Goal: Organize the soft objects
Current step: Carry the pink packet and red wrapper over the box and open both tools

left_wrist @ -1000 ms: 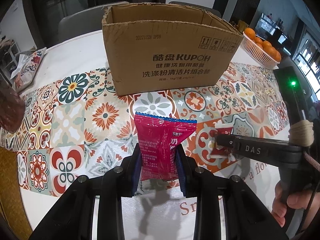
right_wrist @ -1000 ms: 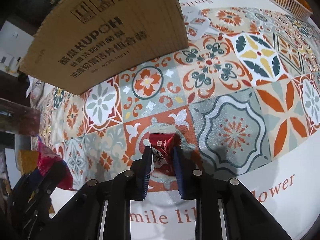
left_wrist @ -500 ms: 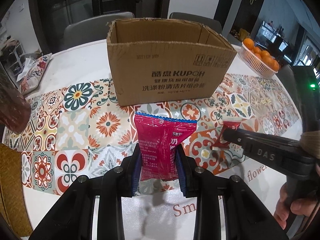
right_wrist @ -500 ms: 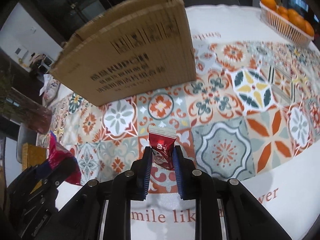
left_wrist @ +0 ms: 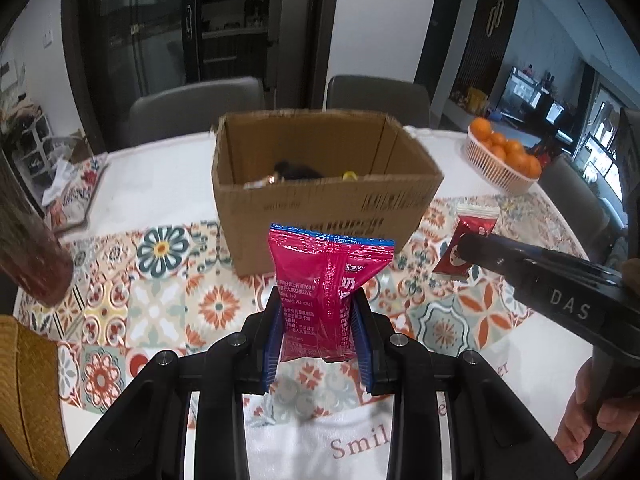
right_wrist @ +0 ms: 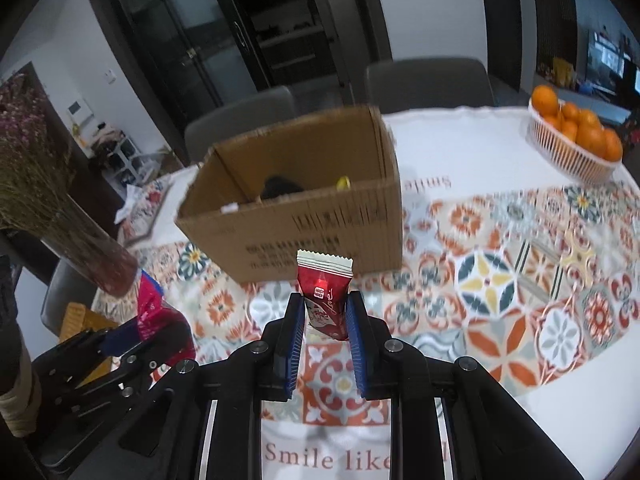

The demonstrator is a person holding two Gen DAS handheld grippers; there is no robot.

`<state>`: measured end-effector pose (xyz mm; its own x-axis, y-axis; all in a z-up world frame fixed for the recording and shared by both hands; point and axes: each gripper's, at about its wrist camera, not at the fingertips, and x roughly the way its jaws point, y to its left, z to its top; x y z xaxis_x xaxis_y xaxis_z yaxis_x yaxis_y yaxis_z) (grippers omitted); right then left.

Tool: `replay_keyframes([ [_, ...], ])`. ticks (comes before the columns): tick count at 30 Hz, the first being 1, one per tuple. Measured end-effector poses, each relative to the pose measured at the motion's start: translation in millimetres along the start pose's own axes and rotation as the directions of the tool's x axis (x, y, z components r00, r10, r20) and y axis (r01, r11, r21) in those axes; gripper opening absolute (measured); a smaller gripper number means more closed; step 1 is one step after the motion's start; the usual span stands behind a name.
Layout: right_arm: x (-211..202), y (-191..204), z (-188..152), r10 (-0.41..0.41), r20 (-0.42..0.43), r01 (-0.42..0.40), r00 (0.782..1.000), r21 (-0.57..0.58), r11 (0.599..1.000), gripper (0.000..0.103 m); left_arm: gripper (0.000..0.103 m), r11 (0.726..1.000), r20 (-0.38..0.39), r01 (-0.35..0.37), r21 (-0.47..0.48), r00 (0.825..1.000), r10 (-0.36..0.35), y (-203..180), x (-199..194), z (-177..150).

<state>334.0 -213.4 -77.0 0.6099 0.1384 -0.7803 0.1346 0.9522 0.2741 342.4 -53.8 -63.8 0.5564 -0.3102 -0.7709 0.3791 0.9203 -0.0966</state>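
Observation:
My left gripper (left_wrist: 318, 312) is shut on a pink snack packet (left_wrist: 328, 284) and holds it upright above the tiled tablecloth, short of the open cardboard box (left_wrist: 320, 208). My right gripper (right_wrist: 323, 312) is shut on a small red candy packet (right_wrist: 324, 292), also raised in front of the box (right_wrist: 304, 232). The red packet also shows in the left wrist view (left_wrist: 470, 240), the pink one in the right wrist view (right_wrist: 150, 304). Inside the box lie a dark object (left_wrist: 296, 170) and something yellow (left_wrist: 350, 176).
A white basket of oranges (left_wrist: 500, 156) stands at the table's back right. A vase of dried flowers (right_wrist: 80, 240) stands at the left. A patterned cushion (left_wrist: 76, 192) lies at the far left. Grey chairs (left_wrist: 200, 108) stand behind the table.
Both grippers have risen from the table with their packets. The view now looks over the box's rim into it.

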Motion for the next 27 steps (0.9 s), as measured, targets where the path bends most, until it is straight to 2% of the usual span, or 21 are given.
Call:
replay_keyframes([
  [13, -38, 15, 48, 0.035, 0.153, -0.027, 0.988, -0.053, 0.998, 0.023, 0.032, 1.000, 0.117, -0.004, 0.017, 0.993, 0.002, -3, -22, 52],
  [19, -35, 19, 71, 0.056, 0.173, -0.044, 0.983, -0.072, 0.996, 0.023, 0.032, 1.000, 0.139, -0.009, 0.021, 0.990, 0.006, 1, -17, 76],
  [27, -18, 22, 96, 0.064, 0.159, -0.048, 0.985, -0.100, 0.994, 0.023, 0.032, 1.000, 0.113, -0.006, 0.029, 0.994, 0.002, 7, 9, 110],
])
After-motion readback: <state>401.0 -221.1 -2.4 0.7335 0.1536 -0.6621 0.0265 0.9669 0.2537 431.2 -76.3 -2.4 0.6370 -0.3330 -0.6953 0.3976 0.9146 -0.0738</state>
